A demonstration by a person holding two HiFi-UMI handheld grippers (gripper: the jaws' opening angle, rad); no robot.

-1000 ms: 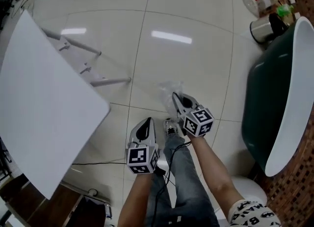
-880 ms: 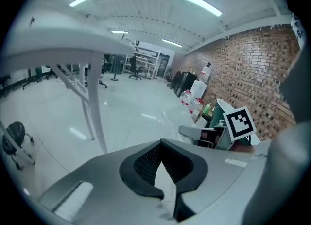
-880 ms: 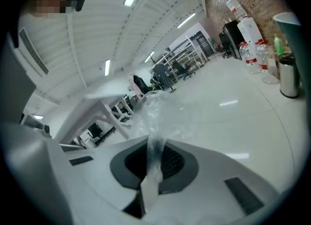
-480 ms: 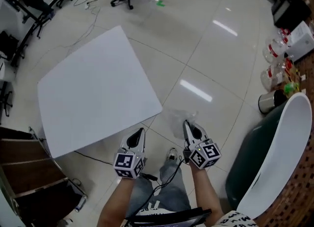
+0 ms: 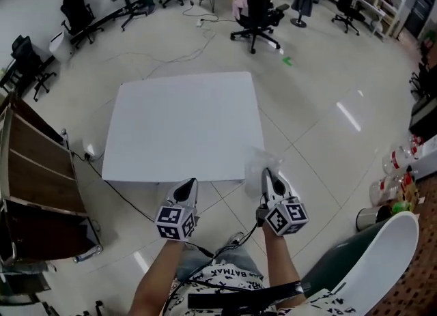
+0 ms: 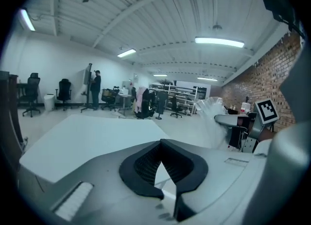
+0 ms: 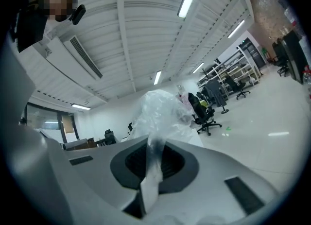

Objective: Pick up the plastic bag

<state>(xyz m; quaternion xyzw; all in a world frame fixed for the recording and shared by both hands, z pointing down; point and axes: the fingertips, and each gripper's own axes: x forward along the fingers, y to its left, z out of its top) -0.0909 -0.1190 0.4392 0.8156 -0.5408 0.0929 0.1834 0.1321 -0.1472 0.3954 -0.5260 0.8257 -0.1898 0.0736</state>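
Note:
A crumpled clear plastic bag (image 5: 257, 162) is held up off the floor, its neck pinched in my right gripper (image 5: 272, 181), which is shut on it. In the right gripper view the bag (image 7: 160, 111) billows above the jaws and a twisted strip of it runs down between them (image 7: 150, 170). My left gripper (image 5: 186, 189) is beside it at the same height, shut and holding nothing (image 6: 163, 173). From the left gripper view the bag (image 6: 210, 107) shows at the right, above the right gripper (image 6: 240, 124).
A white square table (image 5: 183, 122) stands just ahead of both grippers. A wooden shelf unit (image 5: 31, 171) is at the left. A dark green tub with a white rim (image 5: 372, 263), a metal bin (image 5: 367, 218) and bottles (image 5: 392, 171) are at the right. Office chairs (image 5: 258, 1) stand farther back.
The head view has swung up from the floor to the table and the room. Both grippers have risen, and the bag has stayed in the right gripper.

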